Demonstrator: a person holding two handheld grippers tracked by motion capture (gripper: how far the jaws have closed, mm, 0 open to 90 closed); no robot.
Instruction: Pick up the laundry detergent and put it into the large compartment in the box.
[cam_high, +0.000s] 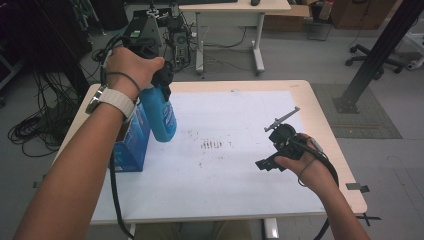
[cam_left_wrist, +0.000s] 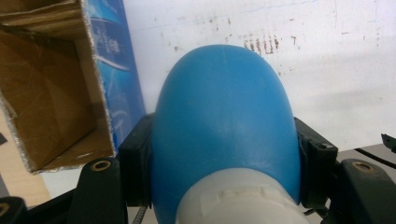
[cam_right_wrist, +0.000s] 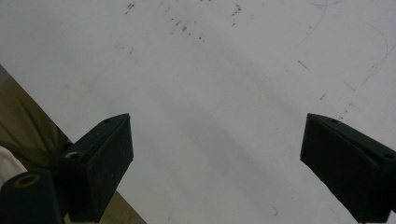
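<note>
Left hand-held gripper (cam_high: 161, 84) clamps the blue bottle (cam_high: 161, 114), lifted just above the open box (cam_high: 131, 142) near the counter (cam_high: 320, 125) left edge. Right hand-held gripper (cam_high: 267, 164) hangs released over the right side. Keep the bottle upright, clear the box rim, grip firm.

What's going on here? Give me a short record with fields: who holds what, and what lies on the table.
left gripper: shut on blue plastic bottle, lifted above the table
right gripper: open, nothing between its jaws, over the white sheet
open blue cardboard box: stands on the table beside the bottle
white sheet: bears small dark marks
</note>
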